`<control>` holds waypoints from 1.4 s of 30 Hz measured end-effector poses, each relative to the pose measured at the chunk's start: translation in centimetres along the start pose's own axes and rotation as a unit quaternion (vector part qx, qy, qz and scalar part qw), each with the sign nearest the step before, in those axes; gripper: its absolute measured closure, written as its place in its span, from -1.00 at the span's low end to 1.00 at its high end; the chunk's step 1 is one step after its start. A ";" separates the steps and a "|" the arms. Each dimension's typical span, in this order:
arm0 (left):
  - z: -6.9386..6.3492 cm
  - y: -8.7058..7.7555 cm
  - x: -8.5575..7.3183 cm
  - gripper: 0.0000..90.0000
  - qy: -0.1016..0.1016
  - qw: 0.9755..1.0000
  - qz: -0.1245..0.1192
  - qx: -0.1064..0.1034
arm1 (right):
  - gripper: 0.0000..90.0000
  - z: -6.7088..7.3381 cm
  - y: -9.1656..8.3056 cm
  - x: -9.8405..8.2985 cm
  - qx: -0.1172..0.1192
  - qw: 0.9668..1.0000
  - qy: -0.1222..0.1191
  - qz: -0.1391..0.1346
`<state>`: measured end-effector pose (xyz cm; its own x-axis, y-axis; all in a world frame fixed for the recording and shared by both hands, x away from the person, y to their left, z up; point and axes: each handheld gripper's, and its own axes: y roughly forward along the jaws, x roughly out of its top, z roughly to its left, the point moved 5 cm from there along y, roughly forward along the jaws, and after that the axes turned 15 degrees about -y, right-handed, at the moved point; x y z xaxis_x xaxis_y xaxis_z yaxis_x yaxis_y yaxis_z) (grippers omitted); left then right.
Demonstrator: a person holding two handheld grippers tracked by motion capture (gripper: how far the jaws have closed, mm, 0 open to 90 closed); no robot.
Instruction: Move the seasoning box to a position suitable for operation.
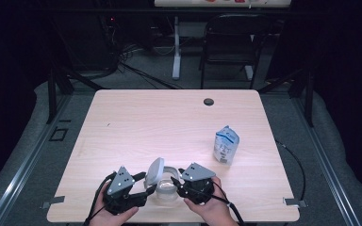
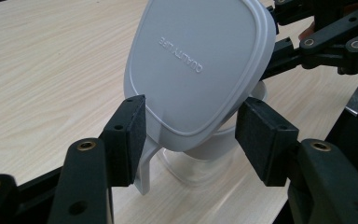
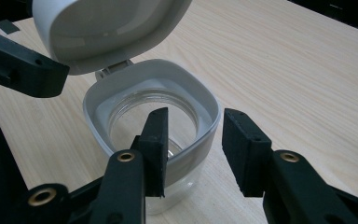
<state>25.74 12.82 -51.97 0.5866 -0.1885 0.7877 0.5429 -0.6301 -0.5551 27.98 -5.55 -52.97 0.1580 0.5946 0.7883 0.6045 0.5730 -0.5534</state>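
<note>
Two grippers meet at the lower centre of the high view, either side of a clear jar (image 1: 166, 192) with its white hinged lid (image 1: 154, 171) raised. In the left gripper view, the left gripper (image 2: 191, 135) stands unclenched around the lid's lower edge. In the right gripper view, the right gripper (image 3: 193, 149) straddles the jar's white rim (image 3: 200, 100), one jaw inside, one outside; whether it pinches the rim I cannot tell.

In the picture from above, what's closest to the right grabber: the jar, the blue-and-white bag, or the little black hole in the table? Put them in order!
From the right gripper:
1. Jar, right at its fingers.
2. Bag, standing farther back on the right.
3. Black hole, near the table's far edge.
</note>
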 end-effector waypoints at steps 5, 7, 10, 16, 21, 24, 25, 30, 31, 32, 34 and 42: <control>0.3 -0.2 0.0 0.03 -0.002 1.000 -0.007 0.000 | 0.36 0.1 0.1 -0.1 0.001 1.000 0.008 -0.009; 0.4 -0.3 0.0 0.06 -0.004 1.000 -0.008 -0.002 | 0.36 0.1 0.1 -0.1 0.001 1.000 0.009 -0.009; 0.5 -0.3 0.0 0.09 -0.005 1.000 -0.008 -0.002 | 0.36 0.1 0.1 -0.1 0.000 1.000 0.009 -0.010; 0.6 -0.5 0.1 0.18 -0.004 1.000 -0.012 -0.001 | 0.36 0.1 0.0 -0.2 0.000 1.000 0.013 -0.014; 0.6 -0.5 0.1 0.22 -0.004 1.000 -0.015 -0.001 | 0.36 0.2 0.0 -0.3 0.001 1.000 0.014 -0.016; 0.6 -0.5 0.1 0.23 -0.004 1.000 -0.015 0.000 | 0.36 0.2 0.0 -0.3 0.001 1.000 0.014 -0.016; 0.7 -0.5 0.1 0.23 -0.004 1.000 -0.015 0.001 | 0.36 0.2 0.0 -0.3 0.001 1.000 0.014 -0.016; 0.8 -0.6 0.1 0.24 -0.005 1.000 -0.013 0.003 | 0.36 0.1 0.0 -0.3 0.001 1.000 0.014 -0.016; 0.8 -0.6 0.1 0.24 -0.007 1.000 -0.014 0.005 | 0.36 0.1 0.0 -0.3 0.002 1.000 0.014 -0.015; 0.8 -0.6 0.1 0.24 -0.007 1.000 -0.014 0.005 | 0.36 0.1 0.0 -0.3 0.002 1.000 0.014 -0.015; 0.9 -0.6 0.1 0.24 -0.004 1.000 -0.012 0.005 | 0.36 0.1 0.0 -0.3 0.002 1.000 0.016 -0.015; 1.4 -0.6 0.0 0.24 -0.010 1.000 -0.014 0.006 | 0.35 0.1 0.0 -0.2 0.002 1.000 0.016 -0.015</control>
<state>26.21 14.29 -52.00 0.5831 -0.1549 0.7975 0.5672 -0.6252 -0.5361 27.93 -5.63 -53.20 0.1657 0.5584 0.8128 0.6068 0.5920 -0.5304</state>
